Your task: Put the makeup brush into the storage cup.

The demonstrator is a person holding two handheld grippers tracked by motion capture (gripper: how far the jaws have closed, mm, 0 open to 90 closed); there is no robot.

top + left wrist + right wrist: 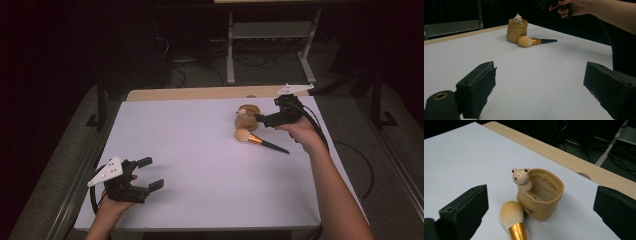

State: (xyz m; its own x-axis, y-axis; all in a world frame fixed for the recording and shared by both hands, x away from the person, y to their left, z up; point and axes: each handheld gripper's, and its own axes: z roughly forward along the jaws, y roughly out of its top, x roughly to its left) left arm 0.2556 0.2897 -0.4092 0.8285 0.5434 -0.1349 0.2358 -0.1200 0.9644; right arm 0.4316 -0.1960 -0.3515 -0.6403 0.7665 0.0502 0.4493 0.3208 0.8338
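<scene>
My right tongs (pixel 262 120) hover released over the bear pot (pixel 541 193) at the far right of the worktop (pixel 200 150). The brush (pixel 257 139) lies touching its near side; I should grip its handle mid-length. My left tongs (pixel 150 173) idle open, near left.

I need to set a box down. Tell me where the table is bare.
Bare: the white table between the left hand-held gripper and the brush, plus its far-left part. Crowded: the far-right corner, around the bear cup, brush and right hand-held gripper.
</scene>
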